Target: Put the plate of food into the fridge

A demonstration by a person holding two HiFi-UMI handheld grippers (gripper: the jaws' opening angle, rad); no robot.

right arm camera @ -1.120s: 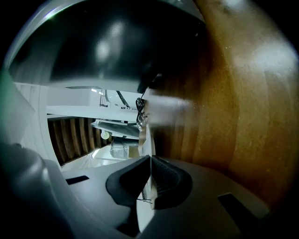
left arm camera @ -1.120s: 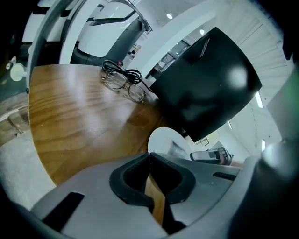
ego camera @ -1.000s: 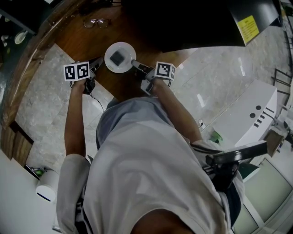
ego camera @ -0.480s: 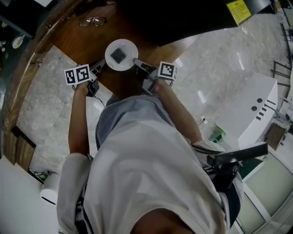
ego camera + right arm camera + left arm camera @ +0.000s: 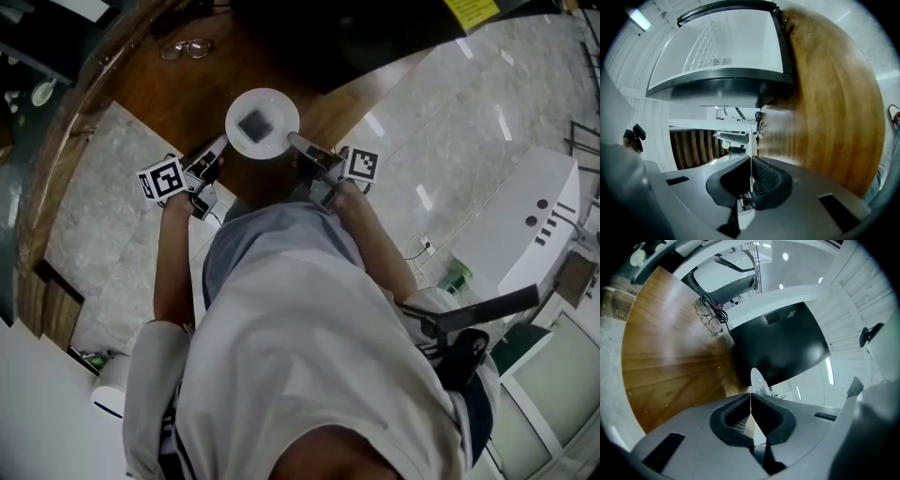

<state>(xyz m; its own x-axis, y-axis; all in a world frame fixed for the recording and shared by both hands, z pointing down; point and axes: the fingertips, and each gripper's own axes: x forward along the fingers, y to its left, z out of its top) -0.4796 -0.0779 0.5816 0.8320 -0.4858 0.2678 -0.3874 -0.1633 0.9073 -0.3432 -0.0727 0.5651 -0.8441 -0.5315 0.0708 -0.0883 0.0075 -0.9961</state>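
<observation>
Over the table's near edge hangs the plate, white and round, with a dark square piece of food at its middle. Whether it touches the wood or is held just clear of it cannot be told.

The left gripper reaches in from the table's near left and is clamped on the plate's left rim. In the left gripper view its jaws are pressed together on the thin white rim, seen edge-on, with the rest of the plate standing up past the tips.

The right gripper comes from the table's near right and grips the opposite rim. In the right gripper view its jaws are closed on the same thin edge, which runs as a white line up between the pads.

At the table's far side stands a dark box. It shows as a black face in the left gripper view. In the right gripper view it has a white inside with a wire rack.

Glasses lie on the table's far left part, beside a black cable.

A person in a light shirt stands at the table's near edge, both forearms stretched toward it.
</observation>
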